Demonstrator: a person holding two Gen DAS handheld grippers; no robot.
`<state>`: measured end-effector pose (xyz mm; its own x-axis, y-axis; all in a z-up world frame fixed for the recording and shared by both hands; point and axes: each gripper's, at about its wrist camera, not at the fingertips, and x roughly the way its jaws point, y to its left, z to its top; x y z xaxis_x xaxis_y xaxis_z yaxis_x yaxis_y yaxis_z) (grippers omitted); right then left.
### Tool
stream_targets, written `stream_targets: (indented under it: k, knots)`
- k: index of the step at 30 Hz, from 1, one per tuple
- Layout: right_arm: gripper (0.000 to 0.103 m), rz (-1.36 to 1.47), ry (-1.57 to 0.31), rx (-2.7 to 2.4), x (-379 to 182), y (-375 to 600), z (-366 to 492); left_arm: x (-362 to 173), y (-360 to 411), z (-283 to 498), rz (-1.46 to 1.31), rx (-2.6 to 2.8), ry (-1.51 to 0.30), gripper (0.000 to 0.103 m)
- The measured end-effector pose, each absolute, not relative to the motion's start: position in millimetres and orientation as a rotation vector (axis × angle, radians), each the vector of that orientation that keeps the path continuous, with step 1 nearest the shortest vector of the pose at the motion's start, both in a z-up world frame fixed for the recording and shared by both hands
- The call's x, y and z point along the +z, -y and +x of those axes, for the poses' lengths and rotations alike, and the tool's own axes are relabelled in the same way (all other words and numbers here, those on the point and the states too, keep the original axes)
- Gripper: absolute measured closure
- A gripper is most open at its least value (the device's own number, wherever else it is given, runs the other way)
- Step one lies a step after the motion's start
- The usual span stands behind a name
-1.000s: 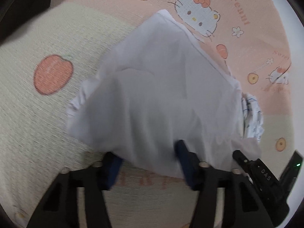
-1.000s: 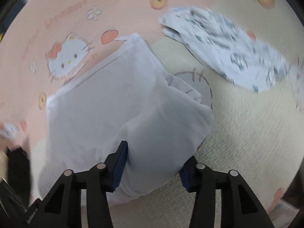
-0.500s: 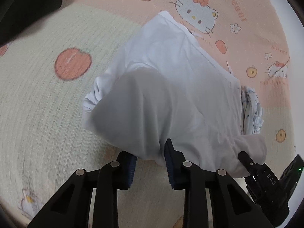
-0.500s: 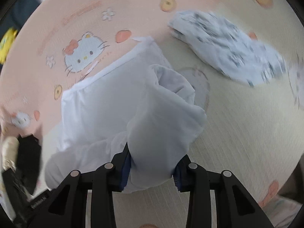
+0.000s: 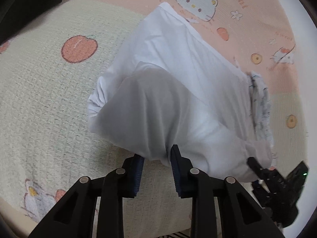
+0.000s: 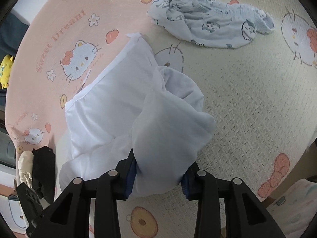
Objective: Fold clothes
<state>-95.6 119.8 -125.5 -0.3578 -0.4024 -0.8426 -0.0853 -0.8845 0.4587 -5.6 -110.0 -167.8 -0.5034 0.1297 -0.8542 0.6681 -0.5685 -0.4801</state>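
Observation:
A white garment (image 5: 178, 69) lies on a pink and cream cartoon-cat blanket (image 5: 39, 99). My left gripper (image 5: 156, 158) is shut on the garment's near edge, and a raised fold hangs from its blue pads. In the right wrist view the same white garment (image 6: 111, 103) bulges up between the fingers of my right gripper (image 6: 158, 170). Its jaws are opening, and the thick bunch still fills the gap and touches both pads. The right gripper also shows at the lower right of the left wrist view, under the cloth's other corner.
A crumpled light-blue printed garment (image 6: 210, 25) lies further back on the blanket (image 6: 257, 99), and its edge (image 5: 261, 103) peeks out beside the white one. A gloved hand (image 6: 24, 166) holds the other gripper at the lower left. A yellow toy (image 6: 6, 69) sits off the blanket's left edge.
The left jaws narrowed onto the garment's near edge. Both grippers drew their folds up and inward, so the flat cloth now bunches into raised humps.

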Motion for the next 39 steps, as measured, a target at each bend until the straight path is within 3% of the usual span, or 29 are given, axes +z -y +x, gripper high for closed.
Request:
stream_targets:
  k: [1,3,4,5,8,15,24,32,39]
  knots:
    - [0.059,1.643,0.648,-2.345,-125.8,-120.4,-94.2,-167.8,112.3,-4.3,1.311,-2.149,-1.246,0.078]
    - [0.055,1.63,0.652,-2.337,-126.5,-121.4,-91.4,-169.0,117.7,-0.9,1.334,-2.184,-1.332,0.062]
    - [0.054,1.623,0.654,-2.333,-126.8,-122.0,-90.0,-168.8,119.9,2.9,1.332,-2.185,-1.365,0.045]
    - [0.054,1.616,0.663,-2.332,-125.9,-123.8,-87.2,-167.8,121.7,7.8,1.315,-2.184,-1.394,0.036]
    - [0.053,1.605,0.668,-2.344,-120.4,-127.2,-80.2,-159.8,126.4,24.7,1.214,-2.178,-1.406,0.032]
    - [0.049,1.626,0.626,-2.397,-107.5,-134.0,-60.5,-139.1,116.5,38.0,1.223,-2.246,-1.257,0.031]
    - [0.038,1.514,0.331,-2.53,-64.9,-124.1,-41.8,-103.7,94.2,32.1,1.35,-2.488,-0.73,0.031]
    - [0.034,1.385,-0.247,-2.483,-57.4,-81.0,-36.7,-104.2,86.4,7.0,1.442,-2.542,-0.288,0.031]
    - [0.034,1.221,-0.743,-2.393,-77.7,-49.4,-29.2,-112.1,53.9,16.3,1.473,-2.547,0.371,0.031]
